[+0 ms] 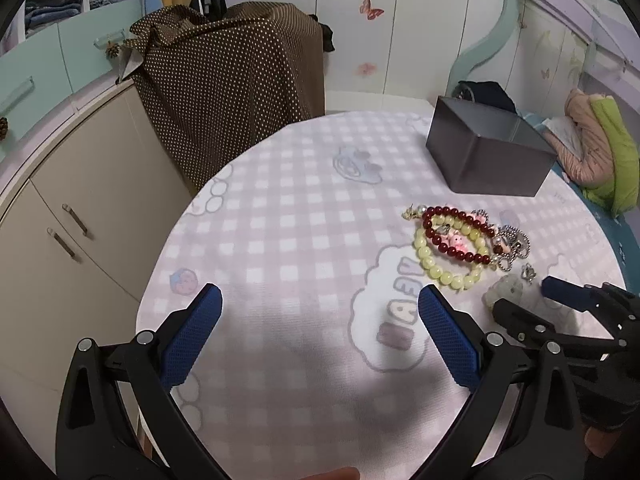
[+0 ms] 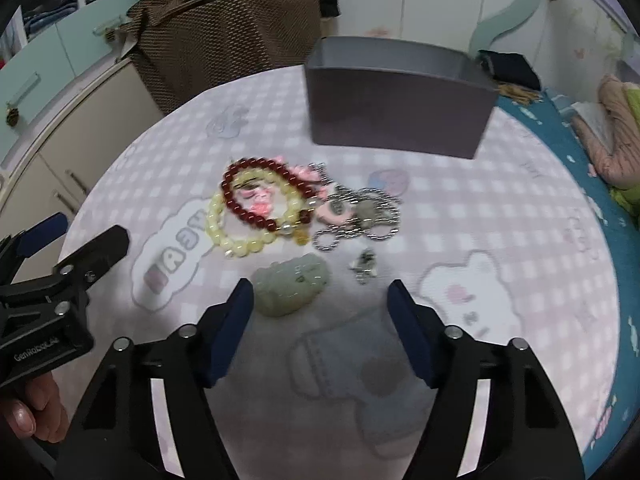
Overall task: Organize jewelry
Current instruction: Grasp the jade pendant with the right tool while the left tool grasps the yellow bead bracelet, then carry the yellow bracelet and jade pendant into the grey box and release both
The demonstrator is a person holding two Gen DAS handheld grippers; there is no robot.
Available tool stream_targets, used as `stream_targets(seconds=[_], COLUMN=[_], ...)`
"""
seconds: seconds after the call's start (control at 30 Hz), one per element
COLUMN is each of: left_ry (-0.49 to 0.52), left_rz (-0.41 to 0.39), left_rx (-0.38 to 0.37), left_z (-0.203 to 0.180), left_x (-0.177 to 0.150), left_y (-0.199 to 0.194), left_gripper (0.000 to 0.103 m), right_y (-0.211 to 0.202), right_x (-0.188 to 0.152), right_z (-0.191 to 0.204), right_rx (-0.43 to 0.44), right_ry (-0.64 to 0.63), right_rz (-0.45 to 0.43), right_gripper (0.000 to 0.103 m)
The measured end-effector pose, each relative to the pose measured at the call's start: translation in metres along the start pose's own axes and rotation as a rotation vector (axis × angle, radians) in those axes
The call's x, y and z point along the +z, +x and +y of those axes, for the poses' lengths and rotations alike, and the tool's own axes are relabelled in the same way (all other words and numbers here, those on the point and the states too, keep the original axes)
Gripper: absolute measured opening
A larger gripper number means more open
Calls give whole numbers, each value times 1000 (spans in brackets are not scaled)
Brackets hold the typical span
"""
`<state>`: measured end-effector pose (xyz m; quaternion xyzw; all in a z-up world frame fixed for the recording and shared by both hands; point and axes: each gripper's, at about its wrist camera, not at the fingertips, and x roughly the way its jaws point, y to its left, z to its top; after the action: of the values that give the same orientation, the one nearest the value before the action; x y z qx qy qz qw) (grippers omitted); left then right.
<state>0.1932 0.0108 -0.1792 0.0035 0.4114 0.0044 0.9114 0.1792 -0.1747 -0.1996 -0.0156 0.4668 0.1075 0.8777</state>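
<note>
A pile of jewelry lies on the pink checked tablecloth (image 2: pixel 500 208): a dark red bead bracelet (image 2: pixel 256 188), a pale yellow bead bracelet (image 2: pixel 232 236), silver chains with a pink charm (image 2: pixel 352 212), a small metal earring (image 2: pixel 364 266) and a pale green jade pendant (image 2: pixel 294 286). A dark grey open box (image 2: pixel 400 104) stands behind them. My right gripper (image 2: pixel 320 292) is open, just in front of the jade pendant. My left gripper (image 1: pixel 320 300) is open and empty over bare cloth, left of the pile (image 1: pixel 460 240). The box (image 1: pixel 488 156) shows there too.
A chair draped in brown dotted cloth (image 1: pixel 232 80) stands beyond the table's far edge. Beige cabinets (image 1: pixel 80 208) are at the left. A bed with pink and green clothes (image 1: pixel 596 148) lies at the right.
</note>
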Motion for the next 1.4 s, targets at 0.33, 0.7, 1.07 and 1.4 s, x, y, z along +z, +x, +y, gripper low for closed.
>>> stream_targets(seconds=[0.33, 0.7, 1.07, 1.4], left_ry=[15, 28, 82, 93], left_rz=[38, 106, 125, 74], left_rx=[-29, -46, -69, -263], left_z=[-13, -33, -50, -43], left_x=[8, 23, 33, 35], left_y=[16, 49, 59, 19], left_gripper=[98, 98, 52, 9], right_y=[2, -5, -14, -31], right_x=[0, -1, -4, -1], right_z=[9, -18, -35, -43], right_rx=[4, 52, 103, 120], right_ry=[-109, -37, 3, 19], right_rz=[-46, -43, -58, -99], right_gripper=[41, 40, 40, 40])
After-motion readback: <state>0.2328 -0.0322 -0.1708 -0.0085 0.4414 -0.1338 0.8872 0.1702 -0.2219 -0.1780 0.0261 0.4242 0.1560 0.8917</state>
